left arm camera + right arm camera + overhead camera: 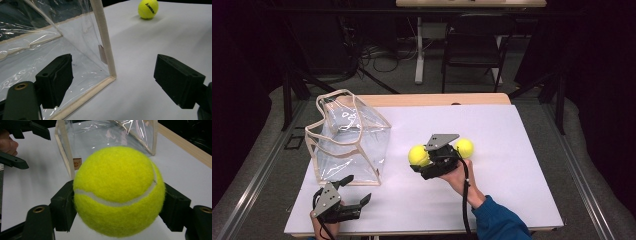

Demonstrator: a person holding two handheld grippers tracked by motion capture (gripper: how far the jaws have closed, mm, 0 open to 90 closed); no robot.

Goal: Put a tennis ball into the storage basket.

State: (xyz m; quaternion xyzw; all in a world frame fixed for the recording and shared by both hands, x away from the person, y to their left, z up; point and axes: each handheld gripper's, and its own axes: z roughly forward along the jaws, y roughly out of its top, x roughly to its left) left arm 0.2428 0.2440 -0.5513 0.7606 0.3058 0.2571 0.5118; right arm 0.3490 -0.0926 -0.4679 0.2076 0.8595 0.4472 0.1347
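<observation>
A clear plastic bag (348, 142) with cream trim stands upright at the left of the white table (512, 200); it also shows in the left gripper view (50, 45) and the right gripper view (105, 137). My right gripper (422, 161) is shut on a yellow tennis ball (417, 155), which sits large between its jaws in the right gripper view (117, 192). A second tennis ball (464, 147) lies on the table just right of that hand, and appears far off in the left gripper view (148, 9). My left gripper (357, 192) stands open near the bag's front corner, nothing between its fingers.
The table's wooden far edge (432, 99) runs behind the bag. A dark chair (474, 45) and a white desk leg (419, 50) stand beyond the table. Bare white surface stretches to the right and front.
</observation>
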